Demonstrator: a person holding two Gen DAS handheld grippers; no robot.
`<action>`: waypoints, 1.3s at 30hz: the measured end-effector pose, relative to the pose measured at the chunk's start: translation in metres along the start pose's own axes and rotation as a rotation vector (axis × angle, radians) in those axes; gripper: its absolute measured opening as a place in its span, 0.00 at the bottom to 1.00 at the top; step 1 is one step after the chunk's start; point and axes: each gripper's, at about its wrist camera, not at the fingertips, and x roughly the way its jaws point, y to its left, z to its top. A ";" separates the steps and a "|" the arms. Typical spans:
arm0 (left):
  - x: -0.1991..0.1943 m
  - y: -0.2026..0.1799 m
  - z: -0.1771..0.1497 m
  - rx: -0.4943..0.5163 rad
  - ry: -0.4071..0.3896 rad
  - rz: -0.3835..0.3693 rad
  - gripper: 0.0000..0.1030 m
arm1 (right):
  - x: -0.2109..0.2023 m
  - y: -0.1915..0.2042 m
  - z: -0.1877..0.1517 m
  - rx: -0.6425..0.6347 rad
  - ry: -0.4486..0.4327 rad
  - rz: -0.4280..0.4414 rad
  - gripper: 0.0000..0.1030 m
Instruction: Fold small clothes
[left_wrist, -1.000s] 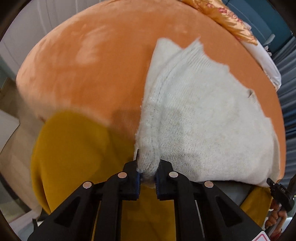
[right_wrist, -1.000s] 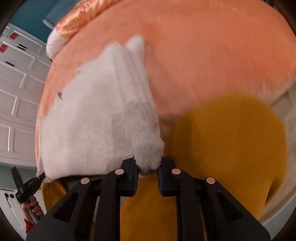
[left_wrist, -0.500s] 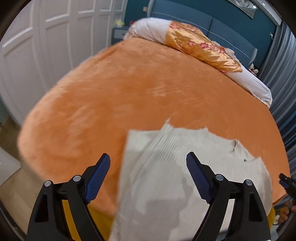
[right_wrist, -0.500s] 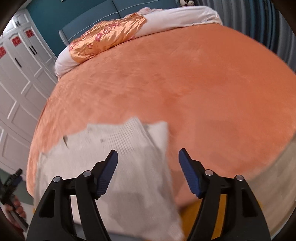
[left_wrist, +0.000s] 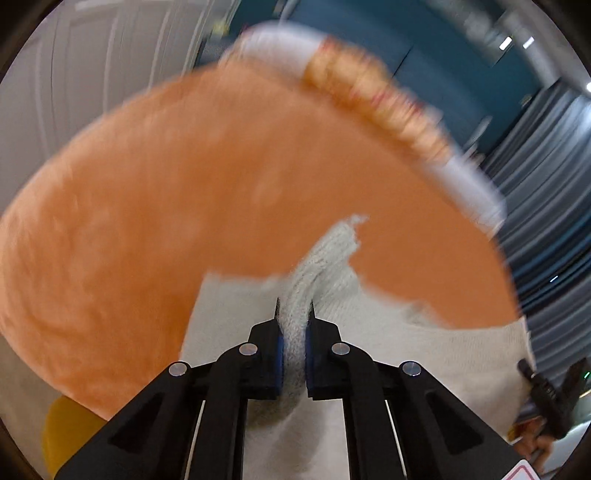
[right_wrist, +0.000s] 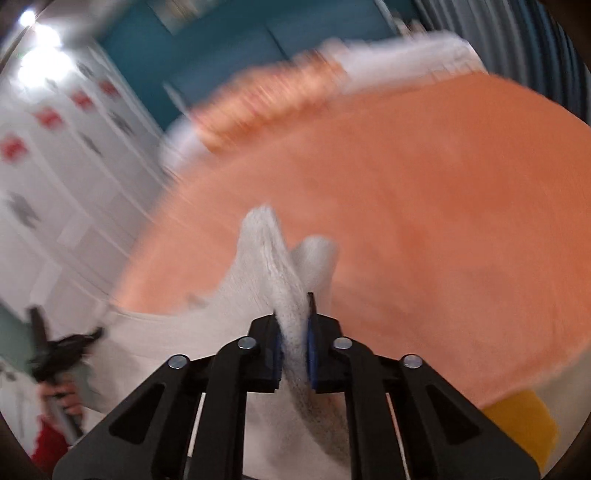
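An orange plush blanket (left_wrist: 184, 184) covers the bed and fills most of both wrist views, spreading out ahead of and to either side of the fingers. Both views are blurred.

Beyond the fingers, at the far end of the bed, lie a long white pillow (left_wrist: 280, 44) and an orange patterned cover (left_wrist: 380, 107) draped over it, with a dark teal headboard (right_wrist: 207, 48) behind them. White panelled wardrobe doors (right_wrist: 48, 177) stand to the left of the right gripper's fingers, and grey-blue curtains (left_wrist: 546, 177) hang to the right of the left gripper's fingers.

The white knitted garment (left_wrist: 424, 350) lies on the near part of the blanket, directly under and just ahead of both pairs of fingers. Part of it is bunched upward into a ridge at each grip.

The left gripper (left_wrist: 294, 354) has its fingers closing, pinching a raised fold of the knit between the blue pads. The right gripper (right_wrist: 294, 350) has its fingers drawn in tight on another fold of the same garment, which rises to a peak just ahead of them.

A patch of mustard-yellow cloth (right_wrist: 524, 424) shows below the blanket's edge, to the right of the right gripper's fingers.
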 end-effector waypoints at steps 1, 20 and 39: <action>-0.011 -0.003 0.005 0.006 -0.032 -0.006 0.05 | -0.016 0.003 0.004 0.006 -0.052 0.046 0.06; 0.129 0.047 -0.040 0.105 0.235 0.273 0.09 | 0.097 -0.063 -0.017 0.109 0.240 -0.257 0.52; 0.160 0.028 -0.022 0.161 0.200 0.393 0.11 | 0.134 -0.065 -0.019 0.038 0.298 -0.354 0.14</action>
